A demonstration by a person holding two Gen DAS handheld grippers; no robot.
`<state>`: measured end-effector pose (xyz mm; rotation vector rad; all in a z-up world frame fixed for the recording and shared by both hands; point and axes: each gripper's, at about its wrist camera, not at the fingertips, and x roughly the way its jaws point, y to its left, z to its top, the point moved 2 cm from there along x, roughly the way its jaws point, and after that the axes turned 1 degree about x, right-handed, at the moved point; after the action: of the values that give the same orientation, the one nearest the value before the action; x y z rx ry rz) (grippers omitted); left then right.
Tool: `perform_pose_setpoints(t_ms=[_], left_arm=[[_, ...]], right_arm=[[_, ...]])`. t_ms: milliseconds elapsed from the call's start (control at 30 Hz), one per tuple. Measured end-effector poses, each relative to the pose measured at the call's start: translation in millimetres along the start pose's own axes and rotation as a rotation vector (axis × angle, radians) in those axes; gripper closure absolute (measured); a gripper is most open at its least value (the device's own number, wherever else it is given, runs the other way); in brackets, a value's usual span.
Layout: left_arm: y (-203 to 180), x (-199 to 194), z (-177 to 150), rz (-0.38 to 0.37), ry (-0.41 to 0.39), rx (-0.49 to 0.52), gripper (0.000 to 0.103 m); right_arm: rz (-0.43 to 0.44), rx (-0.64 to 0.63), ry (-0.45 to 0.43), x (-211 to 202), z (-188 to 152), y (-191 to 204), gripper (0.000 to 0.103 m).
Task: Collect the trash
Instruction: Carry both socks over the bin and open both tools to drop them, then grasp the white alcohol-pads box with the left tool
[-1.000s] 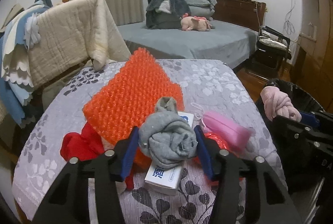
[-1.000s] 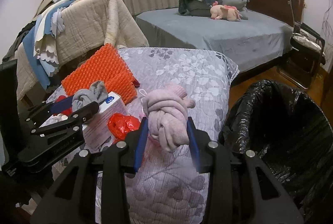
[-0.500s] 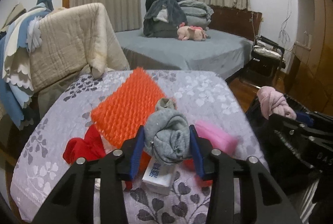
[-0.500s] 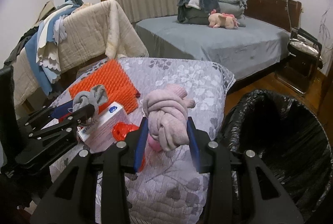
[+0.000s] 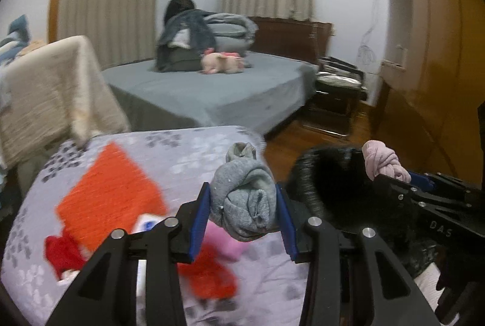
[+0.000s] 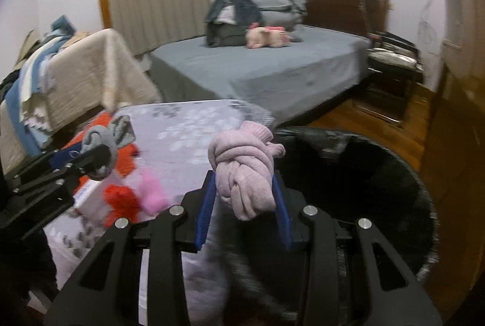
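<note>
the grey sock ball [image 5: 244, 198] is clamped in the left gripper [image 5: 242, 217], whose jaws have just been closing on it, above the table edge just left of the black-lined bin [image 6: 379, 174]. the pink sock ball [image 6: 244, 171] sits pinched in the right gripper [image 6: 244, 204] at the bin's left rim. risk: letting go too soon drops the grey ball short of the bin, onto the floral cloth [image 5: 188, 150]; the two grippers, close together by the bin, could also knock.

Black angular left gripper [image 5: 242, 206], blue pads on fingers [image 5: 198, 223], silver screws, right gripper [image 6: 244, 201] alike
</note>
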<state>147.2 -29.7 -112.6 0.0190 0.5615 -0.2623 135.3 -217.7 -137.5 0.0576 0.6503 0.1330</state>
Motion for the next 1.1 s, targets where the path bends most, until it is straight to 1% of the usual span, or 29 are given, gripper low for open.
perform_pose_setpoints(t_ms=[167,333,433,467,533,567,600,633,667,700,733,767,800,833,900,933,1000,1100], left_arm=[[-45.8,16.0,9.8,-0.095,-0.002,0.043,0.062],[-87.8,35.7,17.1,-0.190,0.023,0.062,0.061],[-106.4,47.6,20.1,-0.240,0.039,0.068,0.061],[-112.9,53.2,20.4,-0.266,0.054,0.069,0.060],[-120.4,63.2,19.2,-0.312,0.080,0.069,0.054],[-120.0,64.4,16.1,-0.322,0.090,0.070,0.053],[-120.2,66.0,14.3,-0.324,0.098,0.071,0.049],[-118.8,66.8,12.1,-0.324,0.102,0.067,0.043],[-115.9,66.6,11.0,-0.320,0.102,0.063,0.040],[-112.3,65.8,9.9,-0.311,0.101,0.059,0.036],[-108.5,64.8,9.7,-0.300,0.100,0.056,0.034],[-102.1,62.6,9.6,-0.284,0.098,0.055,0.032],[-96.9,60.0,9.7,-0.270,0.094,0.054,0.028],[-90.7,56.5,9.3,-0.253,0.088,0.053,0.021],[-74.4,47.8,8.8,-0.213,0.074,0.055,0.015],[-67.8,45.0,9.0,-0.200,0.070,0.057,0.013],[-49.2,33.1,7.5,-0.150,0.057,0.059,0.011],[-19.5,15.6,4.1,-0.078,0.036,0.047,0.009]], right_arm=[[-0.093,0.046,-0.009,-10.3,-7.0,-44.2,0.067],[-0.170,0.084,-0.015,-17.4,-12.0,-82.1,0.067],[-0.208,0.109,-0.014,-20.4,-17.1,-101.6,0.065],[-0.224,0.117,-0.013,-21.5,-19.2,-107.9,0.064],[-0.245,0.127,-0.014,-22.0,-20.7,-115.7,0.058],[-0.256,0.131,-0.015,-22.8,-21.8,-119.1,0.051],[-0.267,0.137,-0.019,-24.5,-23.4,-122.9,0.047],[-0.271,0.141,-0.022,-25.1,-24.0,-124.8,0.045],[-0.275,0.143,-0.025,-26.1,-25.0,-126.7,0.038],[-0.281,0.143,-0.029,-27.2,-26.0,-127.5,0.029],[-0.289,0.142,-0.034,-27.3,-25.5,-126.3,0.024],[-0.293,0.141,-0.041,-28.3,-25.5,-126.0,0.017],[-0.292,0.141,-0.046,-28.7,-25.1,-124.4,0.013],[-0.288,0.144,-0.048,-28.6,-22.4,-121.5,0.011],[-0.270,0.152,-0.053,-28.0,-20.3,-115.0,0.009],[-0.261,0.154,-0.054,-26.2,-17.0,-109.6,0.008],[-0.231,0.145,-0.056,-23.2,-13.8,-97.0,0.008],[-0.181,0.120,-0.056,-17.8,-10.4,-71.8,0.007]])
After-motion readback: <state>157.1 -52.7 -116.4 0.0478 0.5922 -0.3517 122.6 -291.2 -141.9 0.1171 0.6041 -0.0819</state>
